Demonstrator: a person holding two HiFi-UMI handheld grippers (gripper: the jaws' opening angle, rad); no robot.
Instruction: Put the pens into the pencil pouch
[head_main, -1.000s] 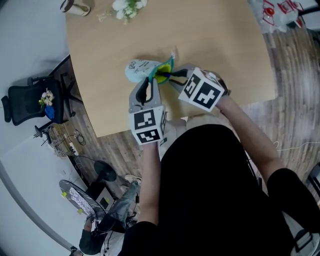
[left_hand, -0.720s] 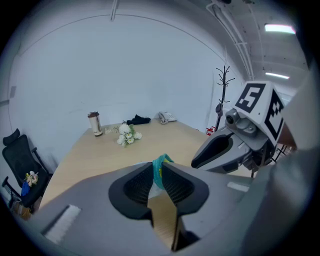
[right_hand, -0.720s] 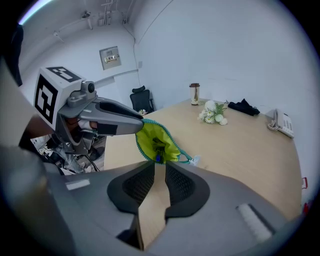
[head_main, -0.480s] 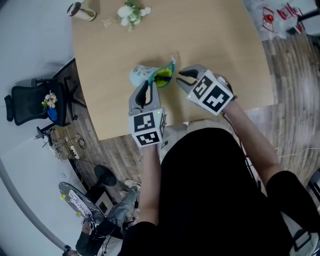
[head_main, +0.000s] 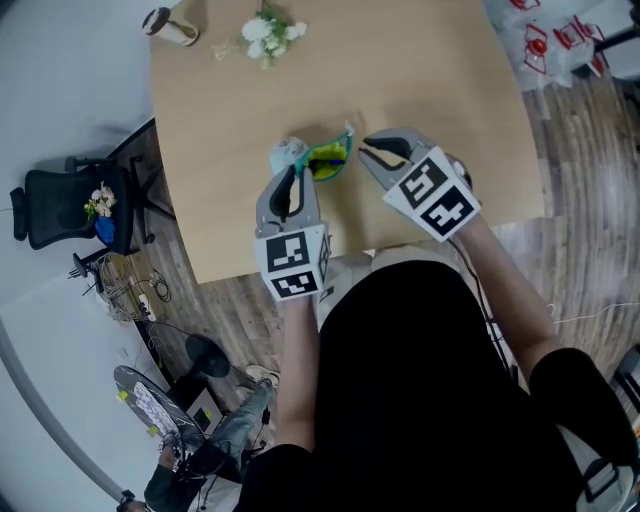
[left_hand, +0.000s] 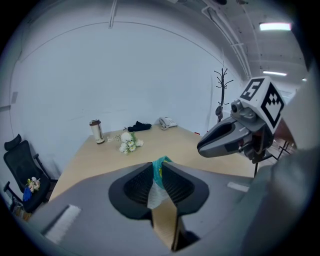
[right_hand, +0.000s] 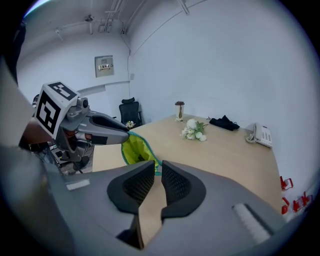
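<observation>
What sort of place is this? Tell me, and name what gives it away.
Most likely an office meeting room: a large wooden table with a desk phone on it, a black office chair beside it, and a coat stand against plain white walls.

A pale wooden table fills a white-walled office. At its far end a lidded tumbler stands upright, near a small bunch of white flowers lying on the tabletop. Farther along that end lie a crumpled black cloth and a desk telephone; a dark coat stand rises beyond the corner. A black office chair sits off the table's left side, a little posy on its seat. Red-and-white items, too small to identify, rest on the wood-plank floor. A small panel hangs on the wall; 2 strip lights glow overhead.
</observation>
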